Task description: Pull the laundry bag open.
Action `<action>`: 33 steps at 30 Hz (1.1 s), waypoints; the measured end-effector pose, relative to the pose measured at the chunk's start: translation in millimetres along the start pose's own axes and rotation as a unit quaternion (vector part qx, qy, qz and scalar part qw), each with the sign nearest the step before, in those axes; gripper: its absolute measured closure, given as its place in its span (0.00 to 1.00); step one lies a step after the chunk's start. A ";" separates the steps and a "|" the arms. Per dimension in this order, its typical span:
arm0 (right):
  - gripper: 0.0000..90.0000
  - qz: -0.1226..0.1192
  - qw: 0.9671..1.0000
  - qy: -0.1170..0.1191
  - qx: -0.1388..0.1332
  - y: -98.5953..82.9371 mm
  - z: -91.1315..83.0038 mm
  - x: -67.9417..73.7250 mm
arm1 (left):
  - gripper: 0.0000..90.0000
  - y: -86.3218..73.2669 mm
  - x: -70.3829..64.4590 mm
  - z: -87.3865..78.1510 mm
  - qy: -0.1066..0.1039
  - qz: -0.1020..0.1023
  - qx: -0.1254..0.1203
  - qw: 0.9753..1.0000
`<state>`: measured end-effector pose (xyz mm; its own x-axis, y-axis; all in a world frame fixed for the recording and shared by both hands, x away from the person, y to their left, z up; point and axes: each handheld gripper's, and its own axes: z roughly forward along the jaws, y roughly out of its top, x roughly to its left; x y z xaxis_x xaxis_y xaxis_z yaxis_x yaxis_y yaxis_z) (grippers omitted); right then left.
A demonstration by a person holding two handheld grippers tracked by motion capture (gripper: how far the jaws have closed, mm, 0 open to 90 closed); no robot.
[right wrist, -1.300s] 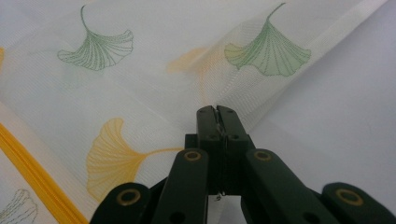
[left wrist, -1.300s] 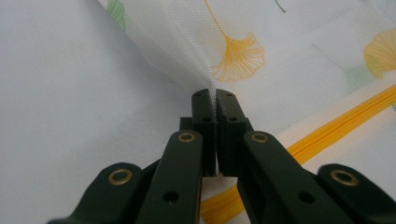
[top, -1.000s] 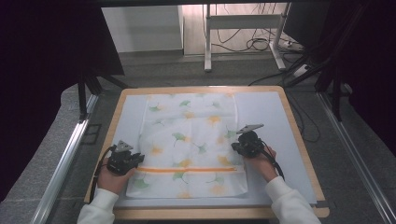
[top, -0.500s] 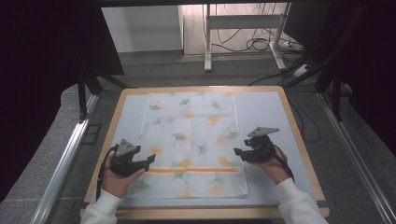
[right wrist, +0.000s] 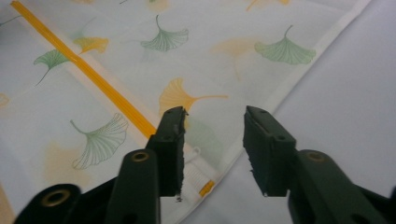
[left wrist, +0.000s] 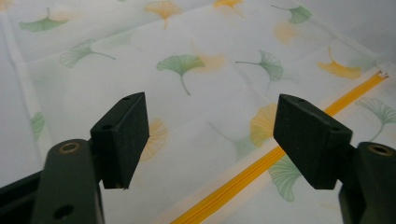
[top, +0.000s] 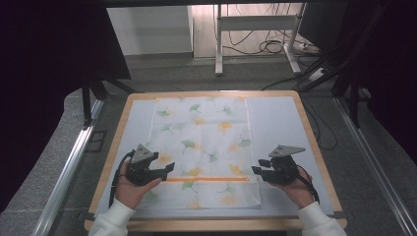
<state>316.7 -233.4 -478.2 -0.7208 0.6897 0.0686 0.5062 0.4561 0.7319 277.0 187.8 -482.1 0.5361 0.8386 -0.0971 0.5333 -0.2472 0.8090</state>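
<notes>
A white cloth [top: 201,137] printed with green and orange ginkgo leaves lies flat on the table's pale mat. An orange zipper [top: 206,179] runs across it near the front edge. My left gripper [top: 169,168] hovers open over the cloth's front left part, pointing right along the zipper. In the left gripper view, my left gripper [left wrist: 210,140] has its jaws wide apart above the cloth [left wrist: 187,93], with the zipper [left wrist: 261,163] just below them. My right gripper [top: 254,171] is open at the cloth's right edge. In the right gripper view, the right gripper [right wrist: 212,140] straddles the hem by the zipper [right wrist: 93,74] end.
The wood-framed table [top: 314,142] has bare pale mat on both sides of the cloth. Metal rails [top: 69,167] flank the table. Beyond the far edge are a stand's legs and cables [top: 265,46] on the floor.
My right gripper has moved right and toward the front, from over the cloth to its right edge. The left gripper has shifted slightly right. The cloth lies as before.
</notes>
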 end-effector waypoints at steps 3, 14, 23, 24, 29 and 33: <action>0.82 0.009 1.000 0.007 0.009 -3.3 -3.5 1.0 | 0.34 7.3 -6.5 6.9 -0.016 0.011 0.005 1.000; 0.99 0.019 1.000 0.006 0.019 -15.8 -13.9 8.4 | 0.41 36.4 -46.6 36.9 -0.071 0.046 0.051 0.995; 0.99 0.013 0.999 0.013 0.046 -21.2 1.2 8.4 | 0.46 47.1 -76.4 62.5 -0.107 0.066 0.075 0.989; 0.99 0.014 0.999 0.014 0.050 -22.3 1.6 9.0 | 0.46 48.2 -78.5 65.5 -0.109 0.068 0.078 0.989; 0.99 0.009 0.998 0.020 0.059 -28.9 2.1 16.2 | 0.46 53.2 -87.6 79.8 -0.120 0.073 0.088 0.986; 0.99 -0.003 0.997 0.025 0.067 -31.4 4.4 25.1 | 0.47 57.5 -94.8 92.0 -0.129 0.073 0.096 0.984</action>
<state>284.9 -227.9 -502.4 -0.7450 0.6593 0.1017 0.5588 0.5335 0.6350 317.1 49.4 -479.8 0.7512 0.6420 -0.1531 0.5391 -0.4631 0.7035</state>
